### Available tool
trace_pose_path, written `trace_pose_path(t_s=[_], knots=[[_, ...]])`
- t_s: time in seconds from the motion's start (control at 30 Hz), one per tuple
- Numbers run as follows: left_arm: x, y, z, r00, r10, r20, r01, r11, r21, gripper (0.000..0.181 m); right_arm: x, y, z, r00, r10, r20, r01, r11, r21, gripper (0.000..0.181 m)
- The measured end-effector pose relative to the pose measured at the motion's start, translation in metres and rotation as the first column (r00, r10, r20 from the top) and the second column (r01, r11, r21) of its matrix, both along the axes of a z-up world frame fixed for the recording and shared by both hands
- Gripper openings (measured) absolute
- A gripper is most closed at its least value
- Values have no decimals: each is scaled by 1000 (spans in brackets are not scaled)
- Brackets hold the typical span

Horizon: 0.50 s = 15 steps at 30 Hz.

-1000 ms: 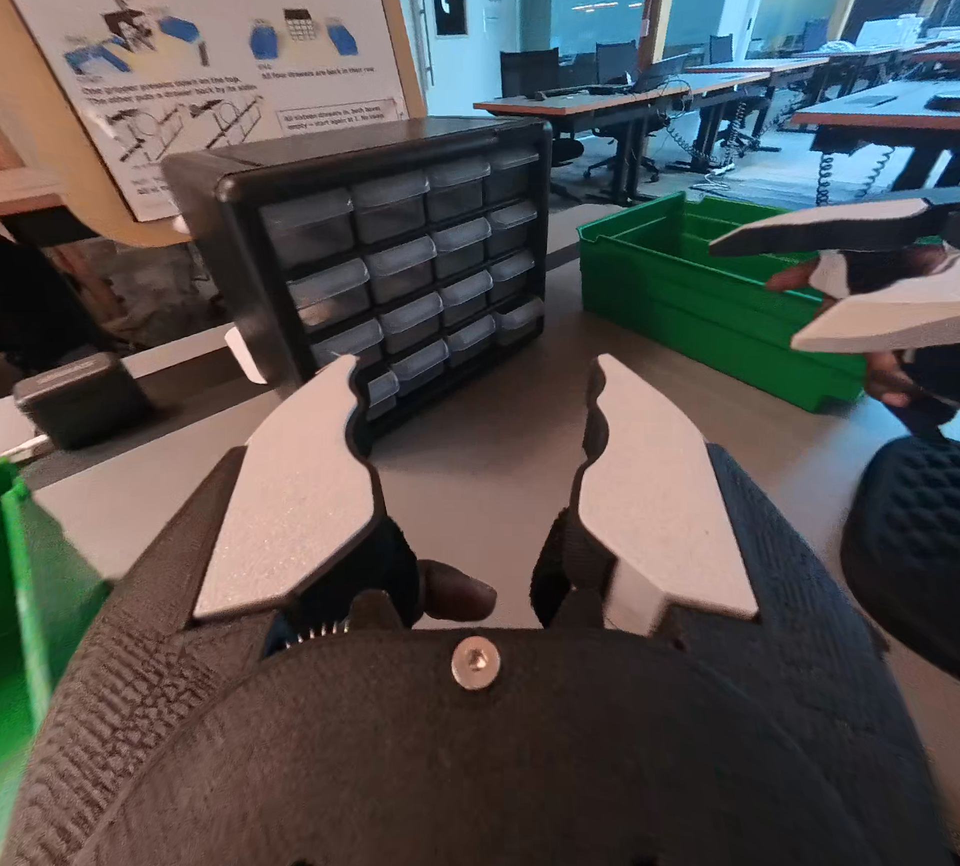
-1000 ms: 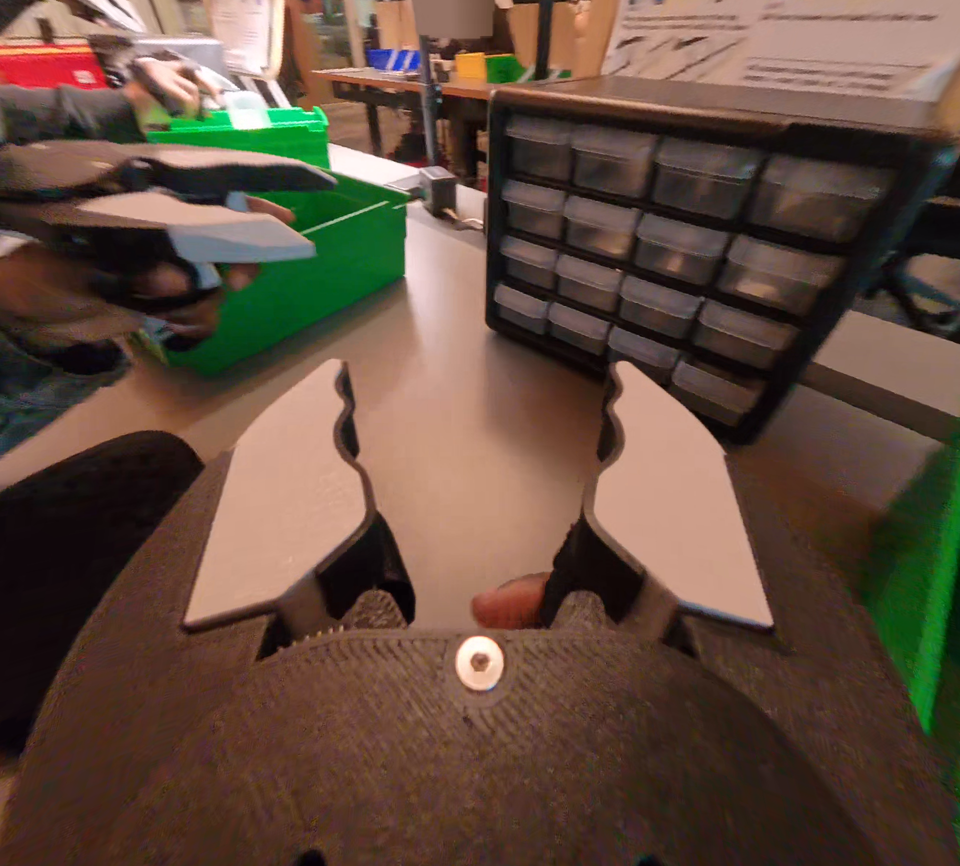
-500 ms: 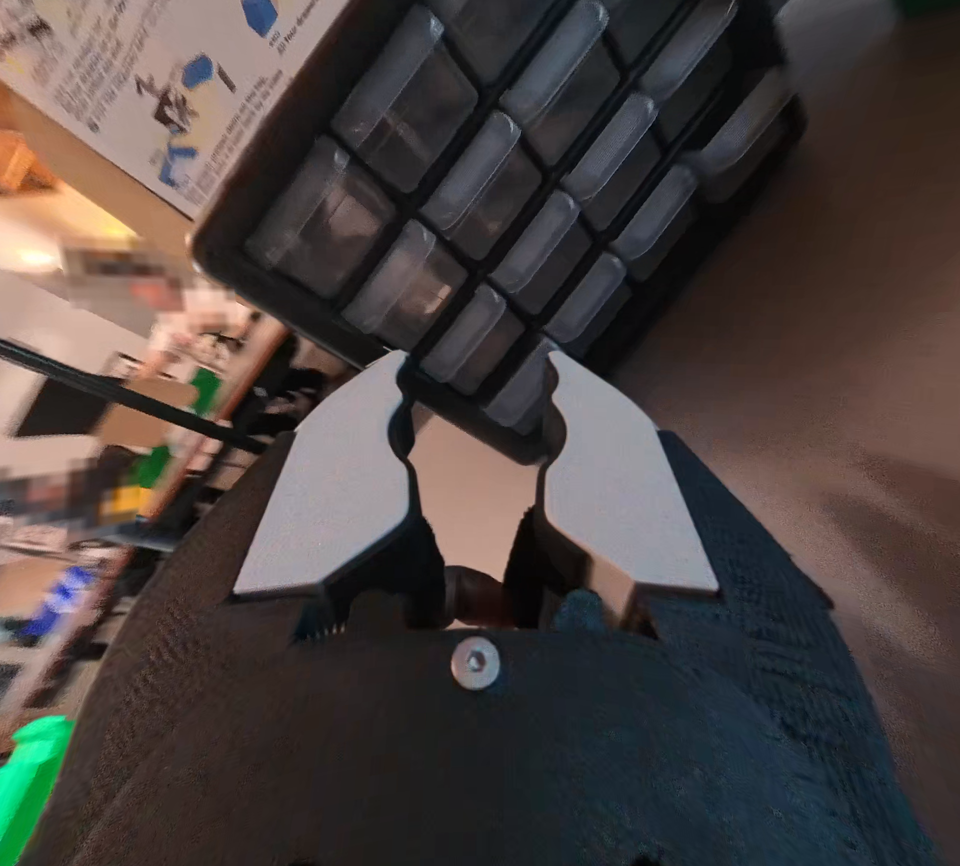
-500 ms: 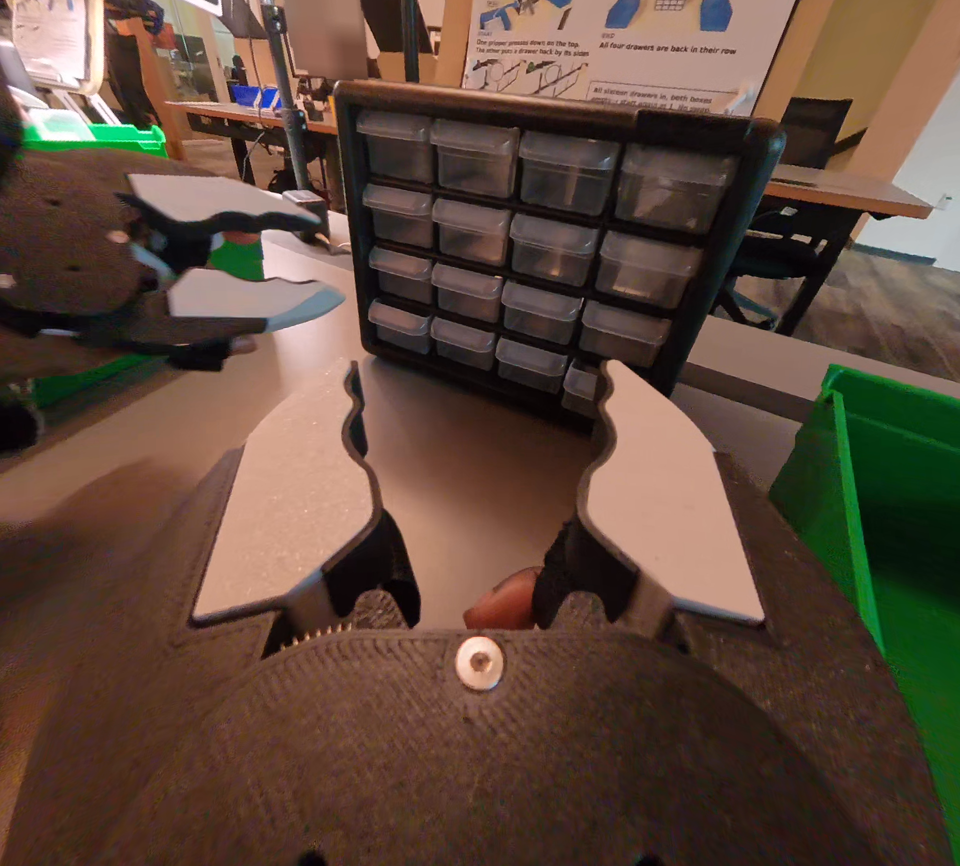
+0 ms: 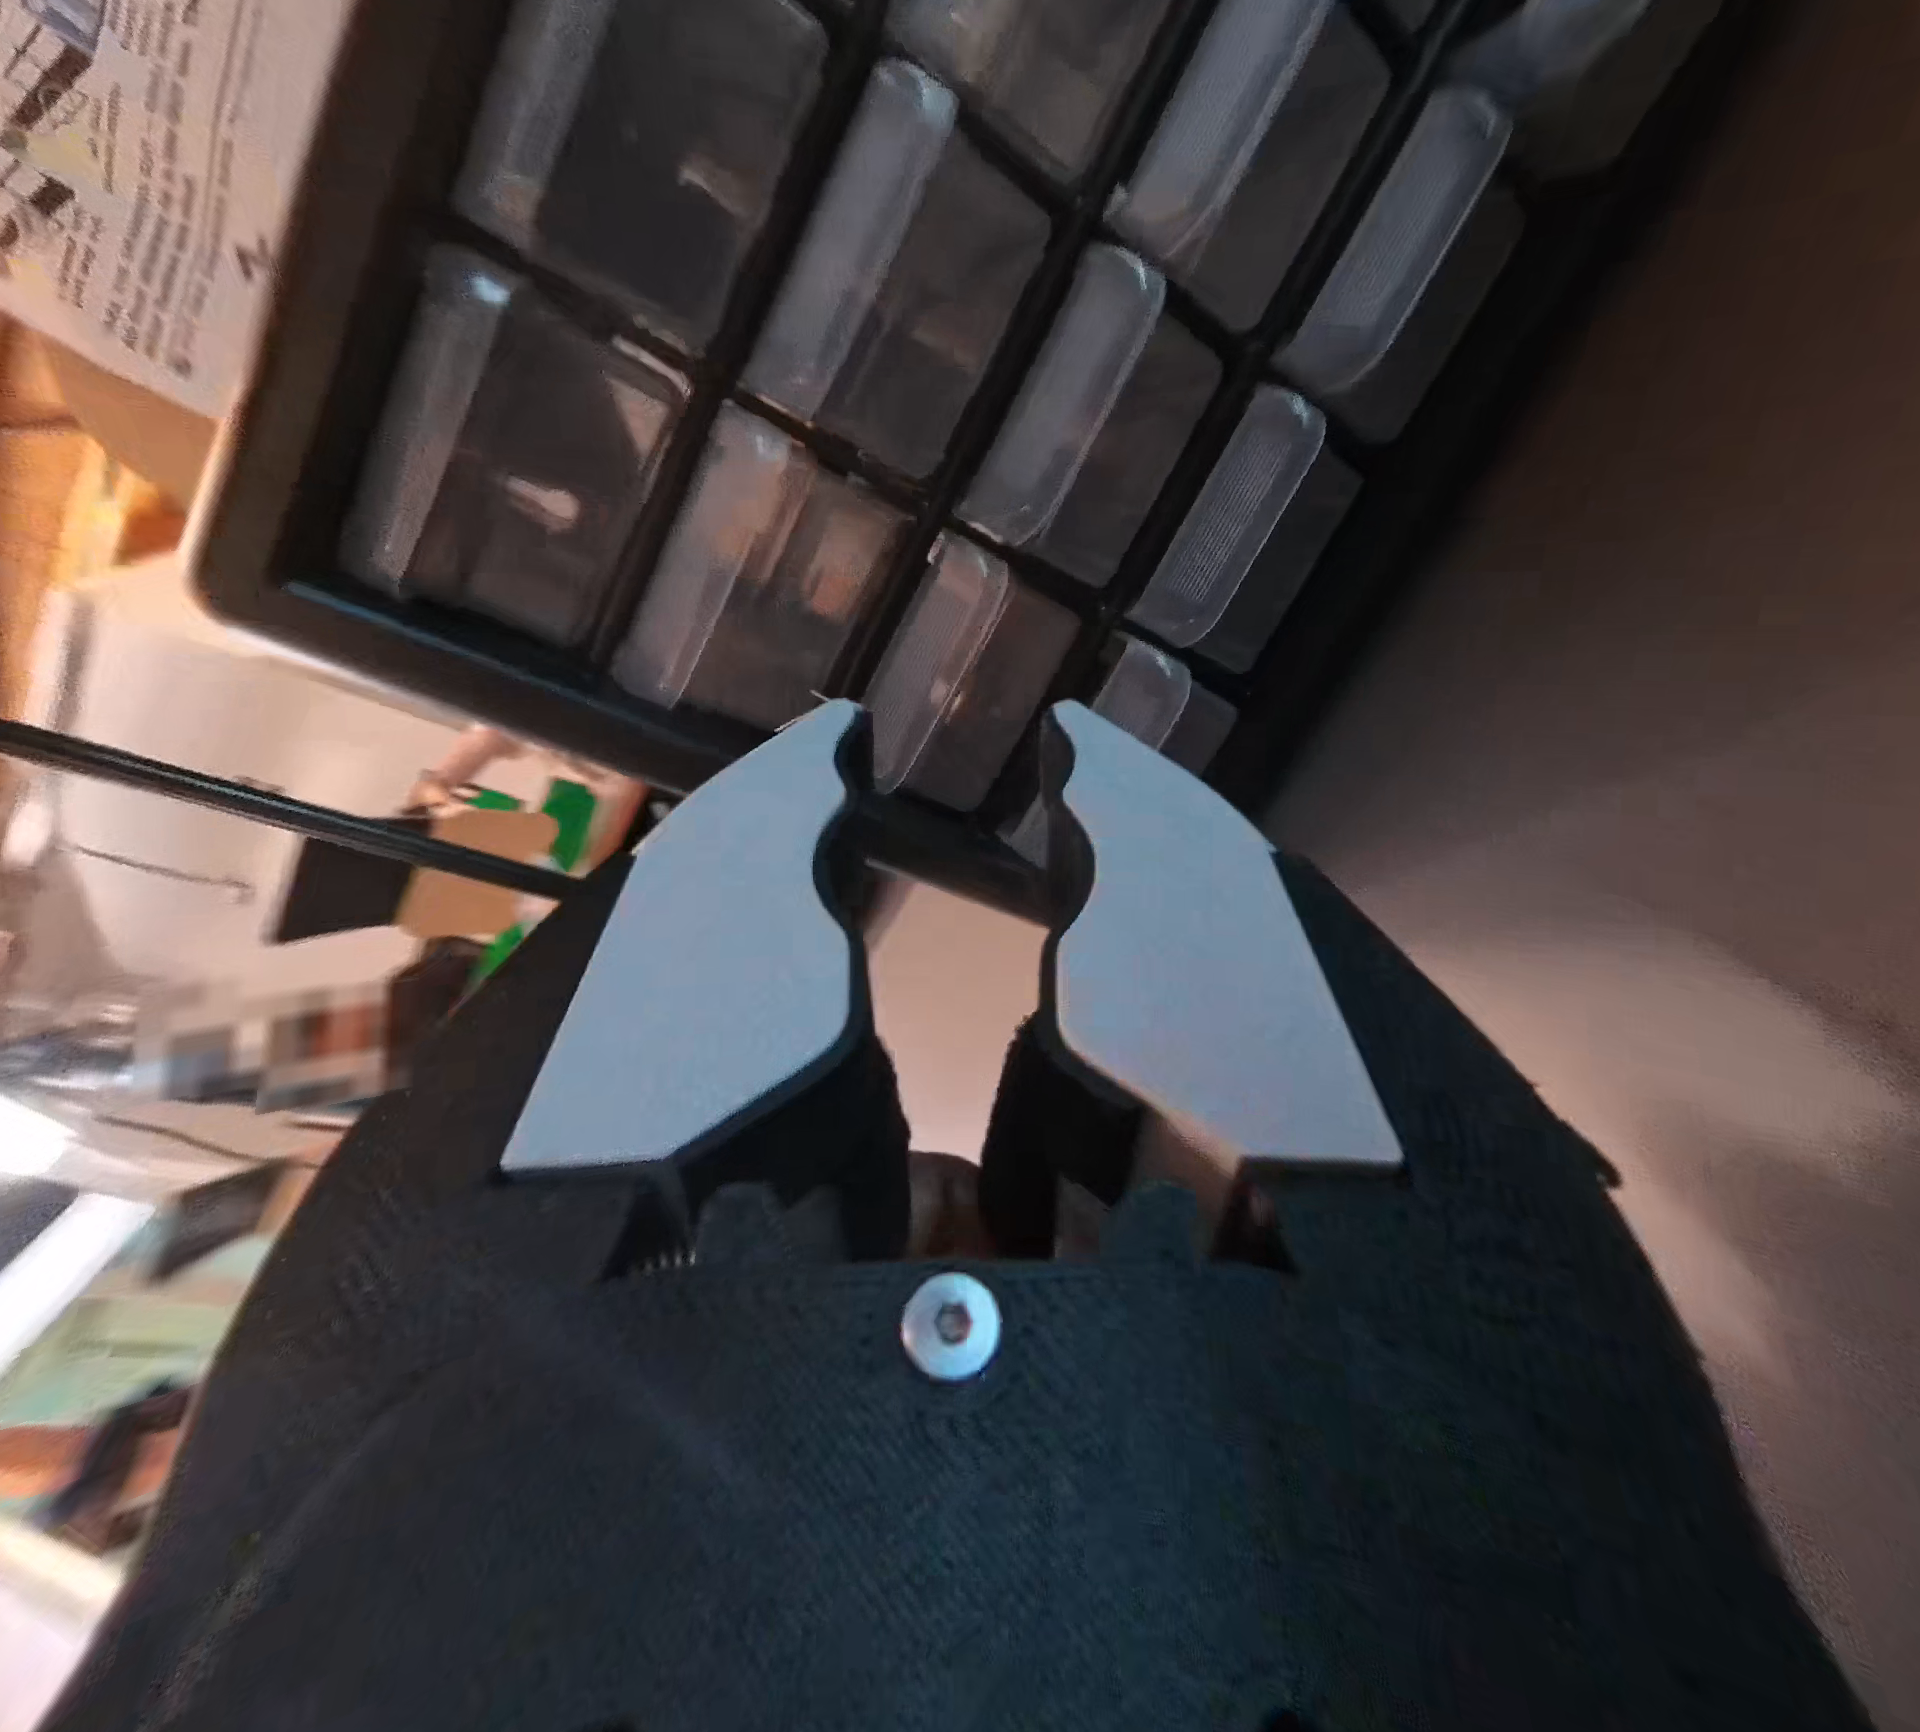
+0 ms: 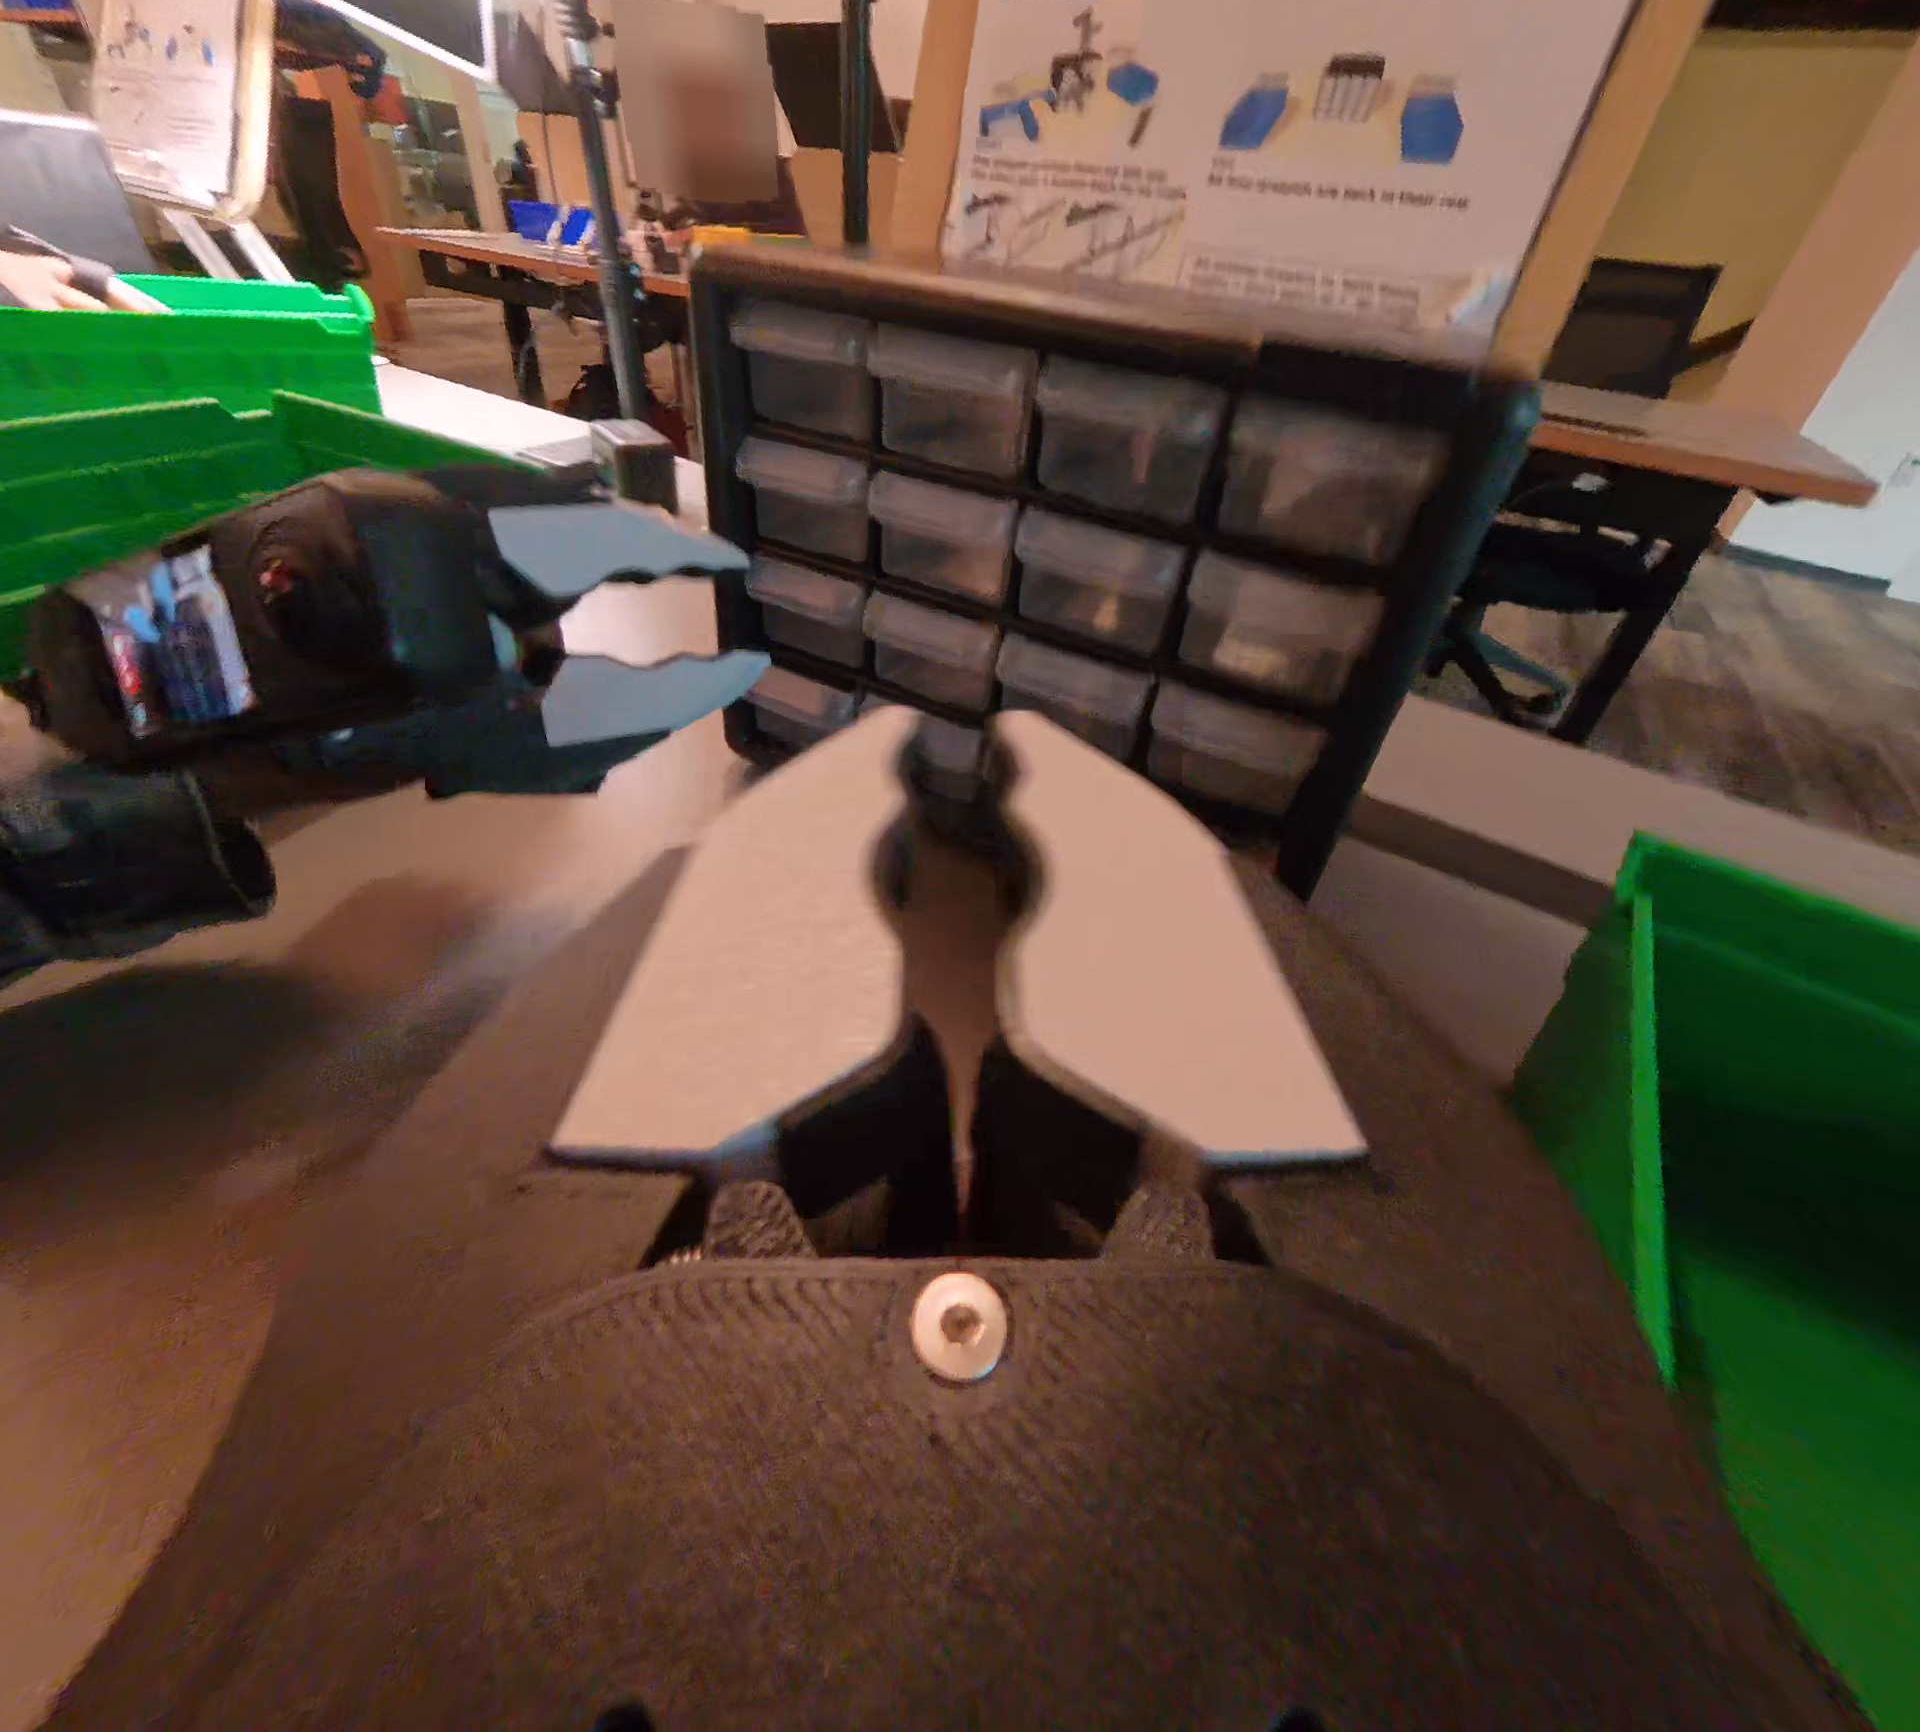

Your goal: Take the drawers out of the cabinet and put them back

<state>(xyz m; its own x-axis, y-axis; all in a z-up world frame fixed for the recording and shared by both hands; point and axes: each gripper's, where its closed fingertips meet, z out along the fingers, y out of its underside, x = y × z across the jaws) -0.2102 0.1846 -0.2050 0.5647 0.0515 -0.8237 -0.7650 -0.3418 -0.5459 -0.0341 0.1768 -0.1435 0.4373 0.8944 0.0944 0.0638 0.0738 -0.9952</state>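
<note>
So I am at the very start: all drawers [image 6: 940, 534] sit in the cabinet [image 6: 1382, 633] ahead. My left tool [image 5: 951, 721], half open, nears a lower-left drawer; my right tool [image 6: 951, 737], nearly closed, holds nothing.

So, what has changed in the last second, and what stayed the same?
The left gripper rolled sideways, moved up to the cabinet's left column of drawers and narrowed, open and holding nothing. The right gripper turned to face the cabinet and nearly closed, empty. All drawers remain in the cabinet; the green bins on both sides have not moved.
</note>
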Motion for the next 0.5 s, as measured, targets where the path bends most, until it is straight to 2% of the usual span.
trace_pose_path(t_s=[0.03, 0.13, 0.2, 0.27, 0.37, 0.5], knots=[[6, -3, 3, 996, -24, 81, 22, 999, 27, 29, -6, 3, 14, 1000, 26, 8, -26, 1000, -12, 1], [22, -11, 12, 953, -97, 285, 75, 993, 86, 25, -43, 11, 50, 976, 189, 106, -169, 970, -174, 1], [25, -11, 14, 931, -115, 345, 86, 992, 97, 28, -72, 27, 62, 933, 290, 211, -223, 930, -291, 4], [21, -10, 15, 936, -109, 335, 77, 991, 108, 31, -94, 56, 59, 875, 314, 369, -180, 917, -355, 4], [16, -8, 12, 957, -90, 276, 62, 992, 107, 34, -114, 103, 57, 826, 228, 515, -65, 947, -315, 2], [11, -5, 6, 977, -66, 204, 52, 996, 74, 36, -125, 121, 55, 790, 236, 566, -24, 934, -355, 1]])
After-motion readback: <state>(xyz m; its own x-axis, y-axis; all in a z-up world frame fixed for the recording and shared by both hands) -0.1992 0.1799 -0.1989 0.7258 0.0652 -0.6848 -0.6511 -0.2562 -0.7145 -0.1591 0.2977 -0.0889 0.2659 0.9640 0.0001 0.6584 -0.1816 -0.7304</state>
